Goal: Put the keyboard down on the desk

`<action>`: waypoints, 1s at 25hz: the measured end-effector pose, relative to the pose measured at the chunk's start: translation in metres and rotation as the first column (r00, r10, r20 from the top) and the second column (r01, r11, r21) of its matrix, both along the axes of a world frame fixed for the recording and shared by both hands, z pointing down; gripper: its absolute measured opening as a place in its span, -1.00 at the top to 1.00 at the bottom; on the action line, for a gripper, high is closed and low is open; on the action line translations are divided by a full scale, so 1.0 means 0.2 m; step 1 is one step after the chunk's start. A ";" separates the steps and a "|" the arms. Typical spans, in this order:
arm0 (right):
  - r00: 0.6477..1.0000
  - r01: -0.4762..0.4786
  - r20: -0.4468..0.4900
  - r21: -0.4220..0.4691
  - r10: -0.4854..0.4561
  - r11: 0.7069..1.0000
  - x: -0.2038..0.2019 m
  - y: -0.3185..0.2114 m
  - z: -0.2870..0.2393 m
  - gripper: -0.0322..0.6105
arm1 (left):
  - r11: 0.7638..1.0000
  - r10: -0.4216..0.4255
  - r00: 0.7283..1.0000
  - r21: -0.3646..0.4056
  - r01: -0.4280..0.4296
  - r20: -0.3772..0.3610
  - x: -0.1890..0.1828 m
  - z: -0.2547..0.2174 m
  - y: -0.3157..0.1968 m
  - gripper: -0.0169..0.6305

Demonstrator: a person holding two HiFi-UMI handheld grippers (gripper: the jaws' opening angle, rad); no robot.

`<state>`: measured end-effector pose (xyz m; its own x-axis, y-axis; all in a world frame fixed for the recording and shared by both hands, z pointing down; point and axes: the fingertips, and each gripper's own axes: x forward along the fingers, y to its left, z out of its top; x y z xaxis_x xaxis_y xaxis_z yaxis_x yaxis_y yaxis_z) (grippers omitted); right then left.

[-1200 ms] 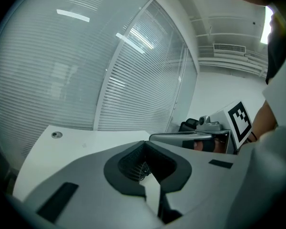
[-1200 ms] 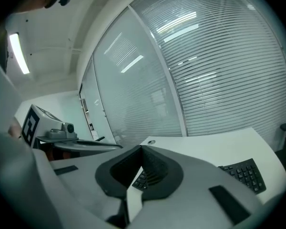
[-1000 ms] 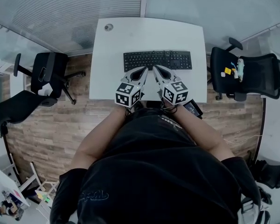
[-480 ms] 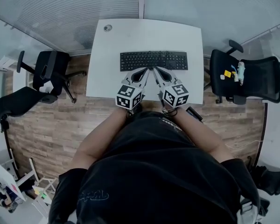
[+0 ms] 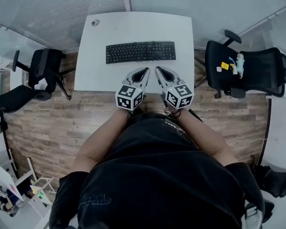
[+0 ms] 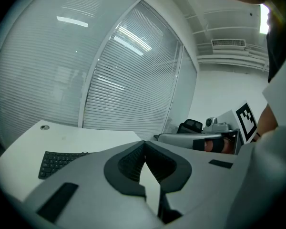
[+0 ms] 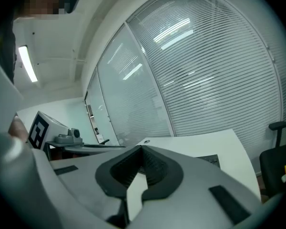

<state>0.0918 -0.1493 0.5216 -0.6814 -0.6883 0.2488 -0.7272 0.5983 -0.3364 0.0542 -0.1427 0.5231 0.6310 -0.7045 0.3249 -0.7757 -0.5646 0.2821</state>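
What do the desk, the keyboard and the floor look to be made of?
Desk: probably laminate or painted board, going by its smooth, matte white, uniform top.
Keyboard: likely plastic; it is matte black with rows of moulded keys.
Floor: wood or wood-look planks, seen as brown, grainy strips with visible seams.

The keyboard point(image 5: 140, 52) lay flat across the middle of the worktop point(image 5: 133, 30), with a round cable port point(image 5: 95, 22) in the far left corner behind it. The left gripper point(image 5: 144, 71) and right gripper point(image 5: 159, 70) sat side by side over the near edge, in front of the keyboard and apart from it. One office chair point(image 5: 248, 70) stood to the right of the worktop, another point(image 5: 43, 73) to the left.
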 end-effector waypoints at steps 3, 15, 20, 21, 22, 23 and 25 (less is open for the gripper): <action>0.999 0.030 -0.012 0.018 -0.030 0.999 0.06 0.07 -0.01 0.83 | 1.000 -0.023 1.000 0.002 0.023 0.014 0.07 0.01 0.06 0.90; 0.989 0.150 -0.027 0.044 -0.149 0.988 0.23 0.38 0.02 0.83 | 0.991 -0.131 0.991 0.024 0.131 0.001 0.24 0.03 0.38 0.90; 0.983 0.182 -0.035 0.064 -0.180 0.981 0.27 0.48 -0.01 0.83 | 0.986 -0.157 0.988 0.054 0.157 0.002 0.29 0.00 0.48 0.90; 0.982 0.188 -0.035 0.069 -0.186 0.980 0.27 0.50 -0.02 0.83 | 0.984 -0.164 0.986 0.064 0.164 0.002 0.29 -0.01 0.50 0.90; 0.981 0.193 -0.034 0.073 -0.191 0.978 0.27 0.52 -0.03 0.83 | 0.982 -0.171 0.985 0.077 0.170 0.003 0.29 -0.03 0.52 0.90; 0.980 0.199 -0.033 0.079 -0.197 0.977 0.27 0.54 -0.04 0.83 | 0.980 -0.178 0.984 0.091 0.176 0.007 0.29 -0.05 0.54 0.91; 0.978 0.210 -0.032 0.096 -0.208 0.973 0.28 0.59 -0.07 0.83 | 0.975 -0.191 0.981 0.120 0.188 0.017 0.29 -0.09 0.59 0.90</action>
<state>0.1470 -0.0320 0.5069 -0.8080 -0.5529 0.2034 -0.5889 0.7672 -0.2542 0.1130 -0.0256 0.5049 0.4740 -0.8447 0.2486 -0.8785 -0.4342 0.1993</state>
